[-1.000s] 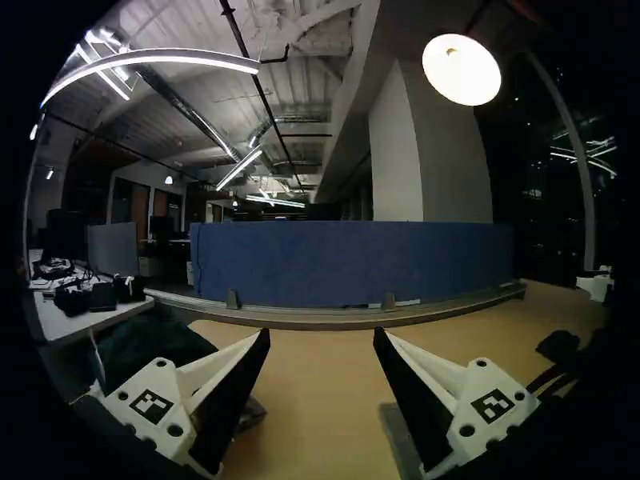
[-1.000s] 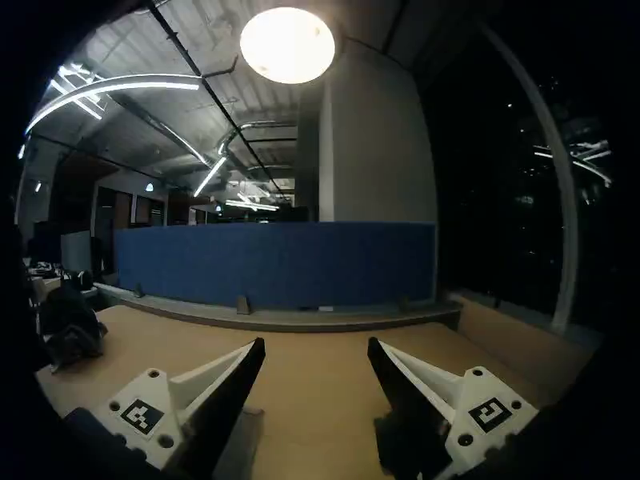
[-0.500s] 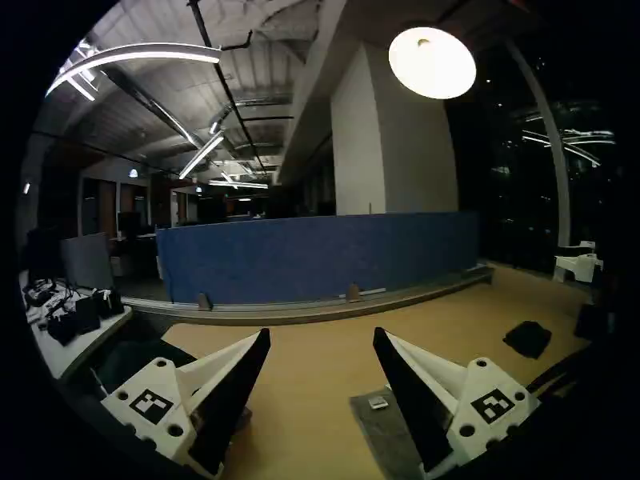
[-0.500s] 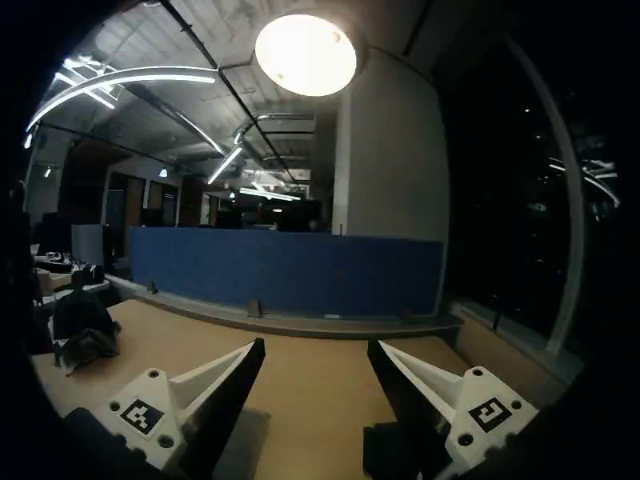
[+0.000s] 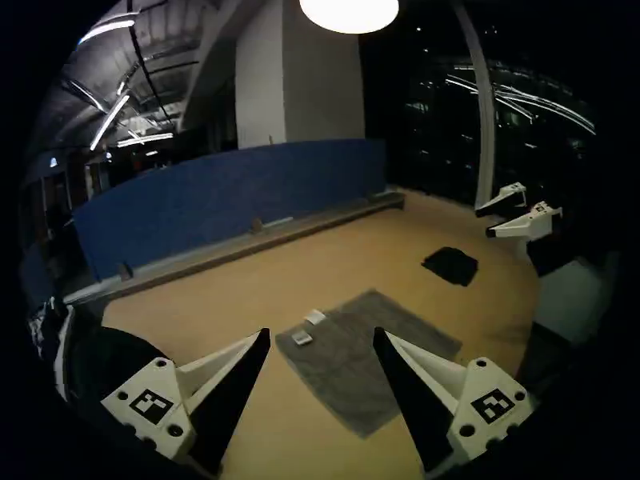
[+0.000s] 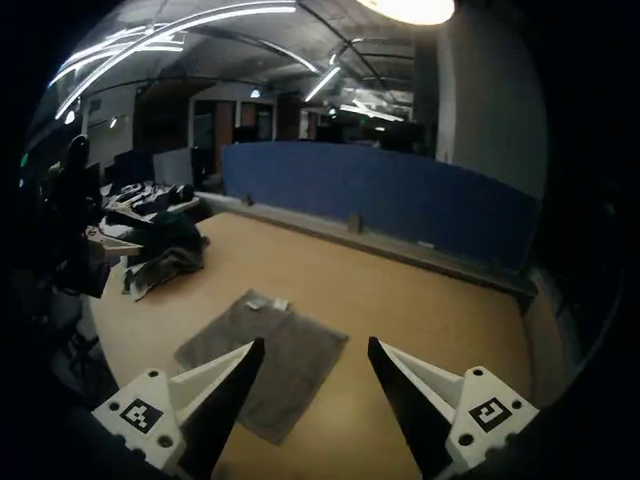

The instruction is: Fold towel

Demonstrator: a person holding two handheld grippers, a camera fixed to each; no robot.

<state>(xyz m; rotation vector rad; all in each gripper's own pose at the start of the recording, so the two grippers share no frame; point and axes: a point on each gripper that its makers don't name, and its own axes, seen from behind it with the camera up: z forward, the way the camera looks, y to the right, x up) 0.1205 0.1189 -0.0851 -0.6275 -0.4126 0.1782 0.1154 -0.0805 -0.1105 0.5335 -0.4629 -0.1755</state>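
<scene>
Towel (image 5: 348, 380): grey, flat on the table (image 5: 320, 256), set corner-on just ahead of and below both grippers, between the spread fingers of the left gripper (image 5: 320, 330) and ahead-left of the right gripper (image 6: 314, 341), likewise spread and empty.

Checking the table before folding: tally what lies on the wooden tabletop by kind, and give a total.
Grey towel: 1
White tags on the towel: 2
Small black cloth: 1
Heap of dark clothing: 1
Total: 5
</scene>
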